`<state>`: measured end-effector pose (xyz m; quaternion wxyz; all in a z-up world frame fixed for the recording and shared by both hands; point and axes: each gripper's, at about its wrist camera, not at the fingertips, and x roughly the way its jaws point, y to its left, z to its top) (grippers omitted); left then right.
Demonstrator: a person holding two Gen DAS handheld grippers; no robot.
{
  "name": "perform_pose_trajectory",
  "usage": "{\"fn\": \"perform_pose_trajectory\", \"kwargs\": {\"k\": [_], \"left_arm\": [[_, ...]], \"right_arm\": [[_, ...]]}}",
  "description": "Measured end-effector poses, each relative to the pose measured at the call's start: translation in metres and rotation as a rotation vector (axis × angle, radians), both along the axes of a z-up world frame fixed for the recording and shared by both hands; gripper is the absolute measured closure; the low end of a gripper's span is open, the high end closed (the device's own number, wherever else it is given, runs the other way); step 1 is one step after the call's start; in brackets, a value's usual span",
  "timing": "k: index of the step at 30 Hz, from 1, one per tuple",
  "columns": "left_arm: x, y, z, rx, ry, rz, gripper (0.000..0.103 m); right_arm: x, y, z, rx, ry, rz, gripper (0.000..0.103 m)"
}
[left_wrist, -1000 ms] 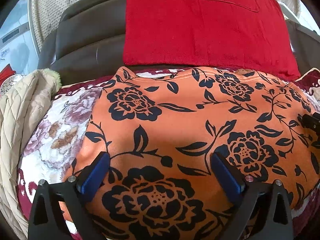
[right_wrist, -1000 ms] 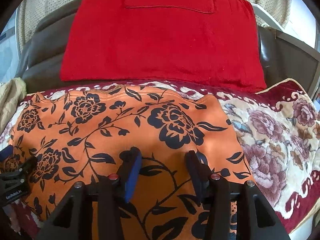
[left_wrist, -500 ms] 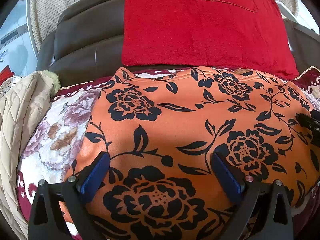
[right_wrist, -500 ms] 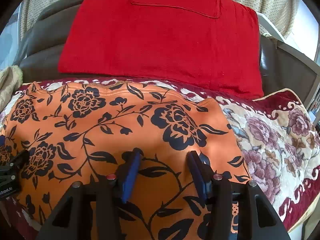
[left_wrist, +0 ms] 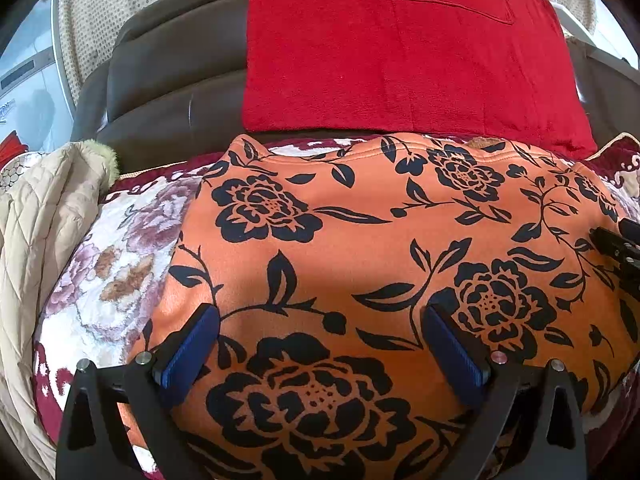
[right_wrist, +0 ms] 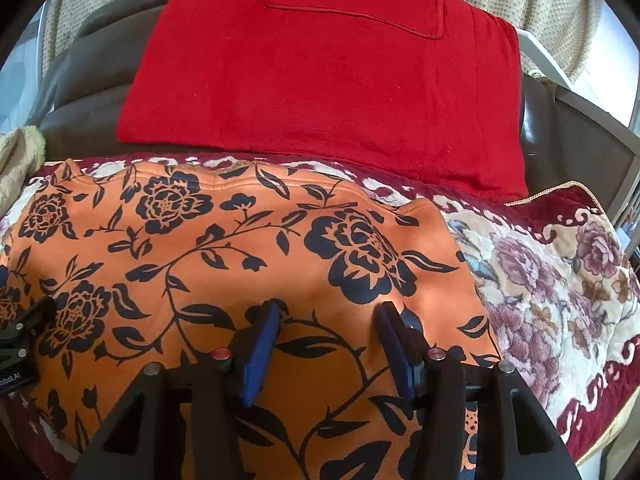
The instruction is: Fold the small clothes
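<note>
Fingers of the left gripper (left_wrist: 320, 344) are standing wide apart over the near part of the orange floral garment (left_wrist: 360, 248), with only flat cloth showing between the blue pads (left_wrist: 192, 348); nothing is being gripped. Fingers of the right gripper (right_wrist: 326, 336) are likewise standing apart, narrower than the left pair, over the garment's near right portion, pinching nothing. Each gripper is appearing at the edge of the other's view, one beside the other along the near side of the cloth.

The orange floral garment (right_wrist: 240, 248) is lying spread flat, its scalloped far hem running side to side. It is resting on a flowered plush blanket (right_wrist: 560, 280) with a maroon border, which is showing bare on both sides. At far left a beige quilted coat (left_wrist: 36, 220) with a fuzzy trim is lying bunched beside the blanket. Beyond the hem a red cloth (left_wrist: 400, 52) with a stitched pocket is hanging over a dark leather backrest (left_wrist: 168, 72). A dotted curtain (left_wrist: 120, 8) is hanging behind.
</note>
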<state>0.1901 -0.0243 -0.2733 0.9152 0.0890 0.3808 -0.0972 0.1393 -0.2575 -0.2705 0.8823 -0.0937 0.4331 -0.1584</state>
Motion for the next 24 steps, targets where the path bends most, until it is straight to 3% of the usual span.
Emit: {"fn": "perform_pose_trajectory", "kwargs": {"k": [5, 8, 12, 15, 18, 20, 22, 24], "left_arm": [[-0.011, 0.022, 0.015, -0.103, -0.006, 0.044, 0.002], [-0.031, 0.054, 0.029, -0.187, -0.030, 0.149, 0.002], [-0.064, 0.082, 0.031, -0.220, -0.036, 0.247, 0.002], [-0.084, 0.090, 0.020, -0.270, 0.034, 0.256, 0.002], [-0.086, 0.093, 0.012, -0.335, 0.114, 0.256, 0.002], [-0.083, 0.100, 0.011, -0.418, 0.153, 0.273, 0.002], [-0.074, 0.109, 0.010, -0.504, 0.170, 0.296, 0.002], [-0.065, 0.115, 0.006, -0.533, 0.184, 0.331, 0.002]], "right_arm": [[0.002, -0.001, -0.001, 0.013, -0.006, 0.004, 0.047], [-0.006, -0.008, 0.015, 0.086, -0.101, -0.002, 0.046], [-0.014, -0.005, 0.029, 0.178, -0.177, 0.064, 0.047], [-0.013, 0.009, 0.020, 0.212, -0.121, 0.146, 0.048], [-0.001, 0.018, -0.012, 0.272, 0.062, 0.175, 0.048], [-0.004, 0.024, -0.009, 0.234, 0.039, 0.195, 0.049], [-0.007, 0.021, -0.003, 0.283, 0.009, 0.194, 0.048], [-0.012, 0.018, 0.006, 0.360, -0.033, 0.210, 0.048]]}}
